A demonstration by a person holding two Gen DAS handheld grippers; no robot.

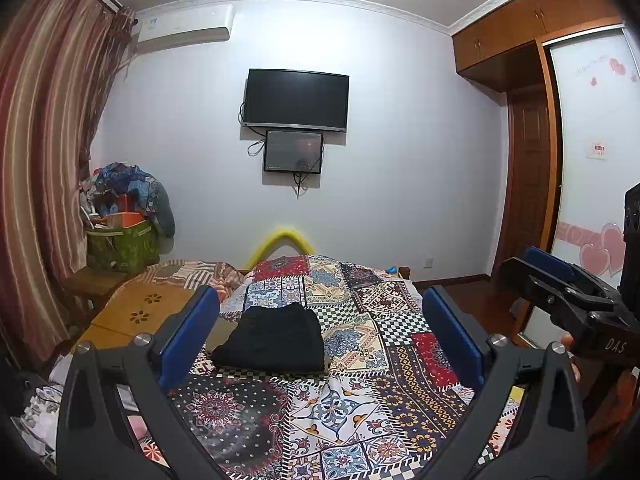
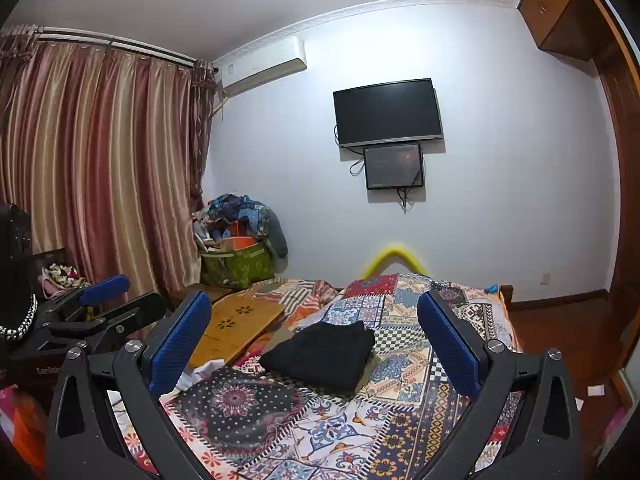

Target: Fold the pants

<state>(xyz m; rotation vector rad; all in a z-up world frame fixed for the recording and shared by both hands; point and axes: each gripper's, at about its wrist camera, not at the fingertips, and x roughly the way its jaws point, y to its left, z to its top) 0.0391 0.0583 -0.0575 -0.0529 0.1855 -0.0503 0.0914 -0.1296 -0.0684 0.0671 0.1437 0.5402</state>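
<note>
The black pants point(image 1: 274, 340) lie folded into a compact rectangle on the patchwork bedspread point(image 1: 360, 400). They also show in the right wrist view point(image 2: 322, 354). My left gripper point(image 1: 320, 312) is open and empty, held above the bed short of the pants. My right gripper point(image 2: 314, 316) is open and empty too, held back from the pants. The right gripper shows at the right edge of the left wrist view point(image 1: 560, 284), and the left gripper shows at the left of the right wrist view point(image 2: 116, 296).
A wooden lap table point(image 2: 236, 328) lies on the bed left of the pants. A green bag point(image 2: 236, 264) piled with cloth stands in the far left corner by the curtain point(image 2: 100, 168). A TV point(image 1: 296, 100) hangs on the far wall. A wardrobe point(image 1: 592, 168) stands at the right.
</note>
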